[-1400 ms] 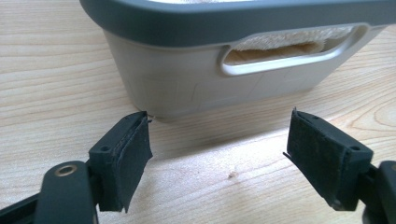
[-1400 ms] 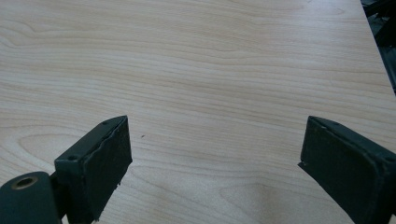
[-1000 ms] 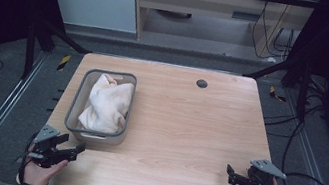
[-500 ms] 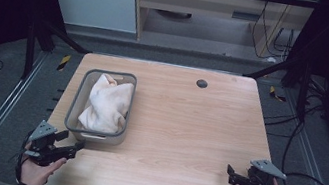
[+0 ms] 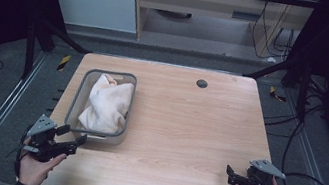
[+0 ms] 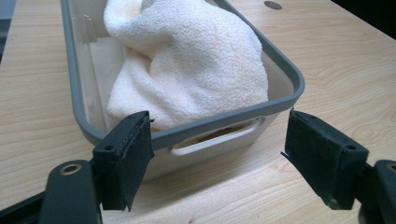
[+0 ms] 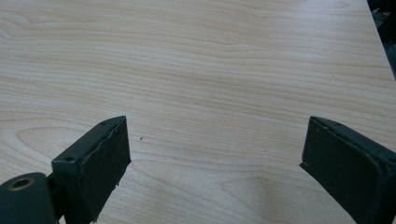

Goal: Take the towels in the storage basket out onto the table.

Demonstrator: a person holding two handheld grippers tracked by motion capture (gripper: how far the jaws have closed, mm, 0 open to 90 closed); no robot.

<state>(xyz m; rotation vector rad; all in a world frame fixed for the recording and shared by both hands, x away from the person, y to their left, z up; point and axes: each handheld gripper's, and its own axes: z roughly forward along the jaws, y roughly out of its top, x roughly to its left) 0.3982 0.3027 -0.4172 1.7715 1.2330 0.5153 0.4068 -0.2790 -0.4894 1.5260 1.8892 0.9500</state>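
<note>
high view: a grey-rimmed bin [image 5: 81,94] sits on the left half of the tabletop [image 5: 186,131], with a cream towel [image 5: 107,105] bunched inside it. the left gripper [image 5: 74,141] is at the near left corner, just beside the bin's near end, its fingers apart and pointing at the bin. the right gripper [image 5: 230,173] rests at the near right corner, well apart from the bin, fingers apart over bare wood. a small dark hole [image 5: 201,83] lies near the far edge.

left gripper view: the fingers [image 6: 123,158] stand wide with nothing between them, just short of the bin's near wall and its handle slot [image 6: 217,137]. the towel [image 6: 187,60] fills the bin [image 6: 275,100] and rises above the rim.

right gripper view: the fingers [image 7: 93,163] stand wide apart above the bare tabletop [image 7: 210,70], gripping nothing.
</note>
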